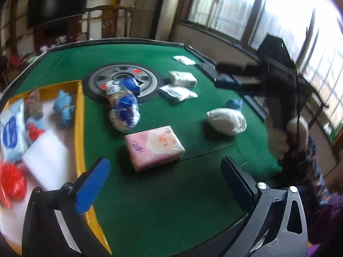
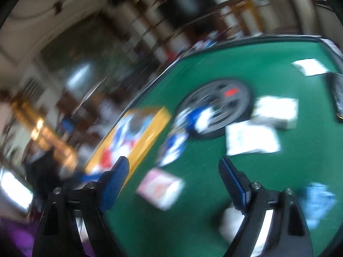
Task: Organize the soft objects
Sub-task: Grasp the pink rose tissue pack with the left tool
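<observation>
The left gripper (image 1: 165, 177) gapes wide and empty above the green felt table (image 1: 171, 192); the flat pink plastic-wrapped tissue pack (image 1: 154, 147) lies just beyond it, right of the yellow-rimmed tray (image 1: 80, 115); the right gripper (image 2: 173, 177) is likewise wide, holding nothing.

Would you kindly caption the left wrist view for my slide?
Open left hand-held gripper above a pink tissue pack on the green table, beside the yellow tray.
</observation>
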Action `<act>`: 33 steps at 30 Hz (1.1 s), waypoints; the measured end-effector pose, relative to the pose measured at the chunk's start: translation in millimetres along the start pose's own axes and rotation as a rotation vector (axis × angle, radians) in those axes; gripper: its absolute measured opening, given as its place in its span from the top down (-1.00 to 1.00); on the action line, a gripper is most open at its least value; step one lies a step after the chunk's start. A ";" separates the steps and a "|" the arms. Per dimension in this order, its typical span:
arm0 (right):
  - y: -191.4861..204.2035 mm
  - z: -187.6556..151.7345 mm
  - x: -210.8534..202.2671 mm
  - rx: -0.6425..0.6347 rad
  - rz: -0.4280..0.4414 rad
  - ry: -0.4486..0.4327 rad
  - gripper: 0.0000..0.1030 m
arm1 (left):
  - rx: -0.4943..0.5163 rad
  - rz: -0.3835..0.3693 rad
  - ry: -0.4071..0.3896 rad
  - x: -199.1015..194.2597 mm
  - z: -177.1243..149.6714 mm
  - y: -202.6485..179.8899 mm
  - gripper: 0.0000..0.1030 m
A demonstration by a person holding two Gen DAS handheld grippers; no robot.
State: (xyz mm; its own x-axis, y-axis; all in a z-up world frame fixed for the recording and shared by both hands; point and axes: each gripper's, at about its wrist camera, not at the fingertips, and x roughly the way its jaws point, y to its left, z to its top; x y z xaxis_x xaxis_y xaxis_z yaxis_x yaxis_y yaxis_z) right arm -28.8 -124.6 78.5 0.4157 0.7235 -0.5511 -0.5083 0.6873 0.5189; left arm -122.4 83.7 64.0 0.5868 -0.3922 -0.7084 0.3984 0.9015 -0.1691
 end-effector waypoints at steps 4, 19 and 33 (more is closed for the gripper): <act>-50.3 -2.0 -17.0 0.193 0.024 -0.086 -0.60 | 0.240 0.055 0.060 33.4 14.2 -22.7 -1.00; -74.5 5.6 -28.1 0.288 -0.007 -0.142 -0.62 | 0.331 0.051 0.294 87.6 15.9 -49.9 -0.54; -81.9 3.5 -26.2 0.283 -0.097 -0.148 -0.61 | 0.159 -0.019 0.172 52.5 10.2 -27.4 0.62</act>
State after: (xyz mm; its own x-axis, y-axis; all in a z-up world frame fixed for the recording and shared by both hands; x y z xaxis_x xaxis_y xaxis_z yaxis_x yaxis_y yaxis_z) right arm 4.5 -199.6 52.8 0.5679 0.6407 -0.5168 -0.2398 0.7293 0.6408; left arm -95.4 36.6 38.5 0.4551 -0.3593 -0.8147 0.5218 0.8490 -0.0830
